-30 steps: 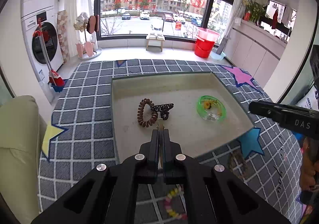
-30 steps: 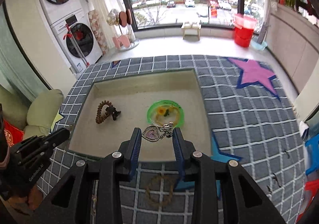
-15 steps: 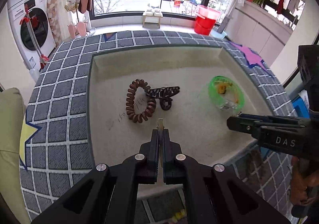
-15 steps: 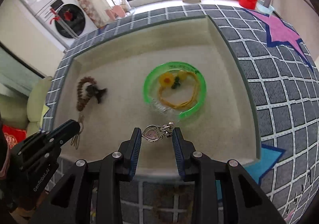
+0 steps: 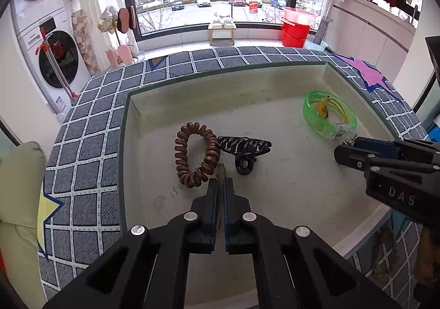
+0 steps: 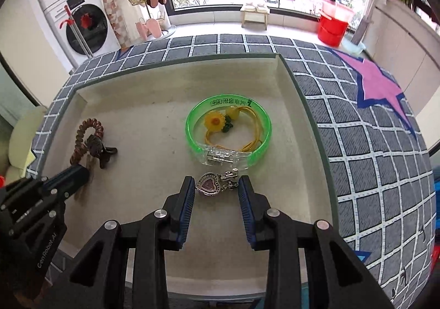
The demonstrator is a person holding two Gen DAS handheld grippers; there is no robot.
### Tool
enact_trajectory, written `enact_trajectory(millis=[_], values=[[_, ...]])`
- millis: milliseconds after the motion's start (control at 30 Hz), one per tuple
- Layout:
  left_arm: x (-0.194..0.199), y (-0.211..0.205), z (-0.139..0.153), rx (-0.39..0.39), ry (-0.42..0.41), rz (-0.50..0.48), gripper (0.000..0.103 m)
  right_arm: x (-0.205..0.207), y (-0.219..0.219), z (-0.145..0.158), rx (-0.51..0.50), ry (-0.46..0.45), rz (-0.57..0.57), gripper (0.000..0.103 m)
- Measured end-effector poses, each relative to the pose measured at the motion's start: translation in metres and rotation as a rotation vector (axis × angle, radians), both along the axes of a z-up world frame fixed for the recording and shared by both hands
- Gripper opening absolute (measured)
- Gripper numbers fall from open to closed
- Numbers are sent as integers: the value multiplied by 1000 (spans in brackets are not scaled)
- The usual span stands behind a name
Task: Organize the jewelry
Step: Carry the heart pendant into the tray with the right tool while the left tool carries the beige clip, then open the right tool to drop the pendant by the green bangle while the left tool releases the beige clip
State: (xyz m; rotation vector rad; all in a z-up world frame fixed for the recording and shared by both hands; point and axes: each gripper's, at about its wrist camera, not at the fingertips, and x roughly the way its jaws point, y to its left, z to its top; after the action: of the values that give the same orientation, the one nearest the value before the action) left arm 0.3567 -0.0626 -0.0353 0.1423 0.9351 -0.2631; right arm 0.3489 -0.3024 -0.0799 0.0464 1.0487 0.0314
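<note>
Right gripper: fingers partly spread, pinching heart pendant by its sides, clasp end toward 3 o'clock. Green bangle just beyond at 12 o'clock, yellow flower cord lying inside it.

Left gripper: fingers pressed together on thin pale clip, hard to identify. Brown coil hair tie at 11 o'clock, black claw clip at 1 o'clock. All over beige tray.

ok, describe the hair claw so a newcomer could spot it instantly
Look in the shallow beige tray sunk in the checked mat. At its left part lies a brown coil tie; the hair claw touches its right side. It is the only black, toothed piece; the green bangle sits far right.
</note>
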Motion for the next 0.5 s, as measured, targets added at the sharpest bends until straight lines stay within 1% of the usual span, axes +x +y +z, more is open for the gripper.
enact_trajectory(millis=[67,133,167,233,400,500], values=[[-1,0,0,2,-3,3,18,-1,-1,1,15,5,0,42],[-1,1,0,3,-2,4,18,0,-2,1,40,12,-7,64],[-1,1,1,2,-2,6,18,0,-3,2,44,10,-9,66],[-1,2,1,2,0,10,18,-2,-5,3,58,5,-13,66],[-5,3,2,11,-9,16,18,-12,-17,20,166,-33,-46,66],[-7,3,5,23,-28,34,18,-21,-21,30,188,-58,-54,69]])
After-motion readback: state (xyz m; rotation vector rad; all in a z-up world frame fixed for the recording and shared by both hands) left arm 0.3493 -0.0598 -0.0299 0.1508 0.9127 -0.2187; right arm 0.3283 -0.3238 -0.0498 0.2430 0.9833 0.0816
